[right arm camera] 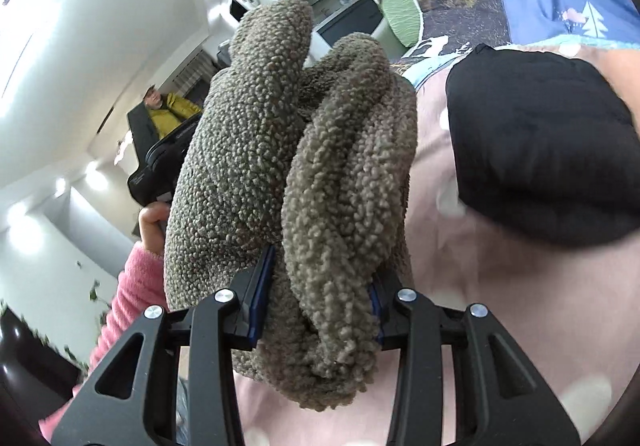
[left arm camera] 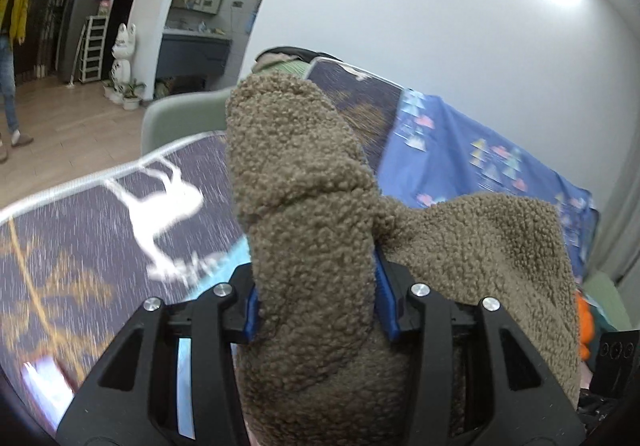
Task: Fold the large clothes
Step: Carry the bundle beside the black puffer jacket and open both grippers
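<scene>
Two tools pinch thick olive-brown fleece garment (left arm camera: 304,206): left tool (left arm camera: 316,306), right tool (right arm camera: 316,310), lifted above patterned bed cover (left arm camera: 80,238). Soft, bulky, floppy; judge best gripped at bunched edges.

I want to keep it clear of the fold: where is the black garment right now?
In the right wrist view the black garment lies at the right on the pink sheet, just right of the brown fleece bunched in the right gripper.
</scene>
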Demonstrator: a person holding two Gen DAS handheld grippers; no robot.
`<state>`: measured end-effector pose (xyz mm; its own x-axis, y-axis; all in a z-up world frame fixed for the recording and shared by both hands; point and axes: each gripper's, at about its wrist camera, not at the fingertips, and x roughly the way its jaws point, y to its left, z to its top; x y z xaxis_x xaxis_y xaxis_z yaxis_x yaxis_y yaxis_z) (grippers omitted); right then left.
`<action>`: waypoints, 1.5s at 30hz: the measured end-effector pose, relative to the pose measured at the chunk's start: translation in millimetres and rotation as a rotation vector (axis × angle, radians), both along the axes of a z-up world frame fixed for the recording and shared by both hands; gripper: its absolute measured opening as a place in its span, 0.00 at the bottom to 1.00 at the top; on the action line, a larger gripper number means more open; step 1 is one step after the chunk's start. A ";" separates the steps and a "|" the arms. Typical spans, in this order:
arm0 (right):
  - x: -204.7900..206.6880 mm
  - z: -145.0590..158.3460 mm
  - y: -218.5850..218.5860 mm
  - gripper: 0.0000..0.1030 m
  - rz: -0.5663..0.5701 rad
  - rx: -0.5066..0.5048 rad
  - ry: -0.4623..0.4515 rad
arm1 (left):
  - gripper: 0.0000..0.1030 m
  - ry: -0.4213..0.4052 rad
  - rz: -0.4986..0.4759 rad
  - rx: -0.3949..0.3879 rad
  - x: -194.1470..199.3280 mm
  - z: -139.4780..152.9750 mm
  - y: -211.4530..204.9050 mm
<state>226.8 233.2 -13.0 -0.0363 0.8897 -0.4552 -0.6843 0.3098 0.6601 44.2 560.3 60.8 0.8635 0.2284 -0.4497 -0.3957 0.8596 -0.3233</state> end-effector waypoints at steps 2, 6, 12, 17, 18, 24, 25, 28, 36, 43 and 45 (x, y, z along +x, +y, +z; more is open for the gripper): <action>27.0 -7.9 23.3 0.39 -0.030 -0.002 0.023 | 0.43 0.012 0.020 0.014 29.5 -0.4 16.3; 47.1 -44.1 61.0 0.39 -0.097 -0.078 0.027 | 0.46 0.068 0.073 0.052 88.9 -21.1 45.3; 50.7 -103.2 77.7 0.35 -0.262 -0.288 -0.058 | 0.34 0.342 0.143 0.048 161.0 -133.8 50.4; 36.6 -92.6 85.9 0.39 -0.291 -0.346 -0.150 | 0.31 0.360 0.141 0.158 160.2 -135.1 37.5; 32.4 -89.5 85.8 0.40 -0.298 -0.355 -0.170 | 0.41 0.345 0.140 0.149 154.6 -130.1 38.5; 25.0 -87.0 81.6 0.43 -0.319 -0.386 -0.210 | 0.47 0.265 0.083 0.085 123.9 -119.0 27.0; 17.0 -83.7 78.7 0.45 -0.322 -0.392 -0.225 | 0.48 0.241 0.052 0.070 116.8 -115.9 19.6; 5.3 -77.3 77.7 0.45 -0.335 -0.413 -0.270 | 0.51 0.209 -0.021 0.054 105.8 -114.1 -1.1; -33.2 -48.9 66.8 0.45 -0.345 -0.416 -0.413 | 0.56 0.257 -0.226 0.209 87.6 -116.5 -86.9; -86.2 -33.6 3.2 0.45 -0.243 -0.438 -0.498 | 0.60 0.277 -0.157 0.209 88.3 -118.5 -96.3; -92.5 -33.0 -19.7 0.45 -0.241 -0.456 -0.515 | 0.67 0.260 -0.157 0.176 79.2 -110.6 -96.6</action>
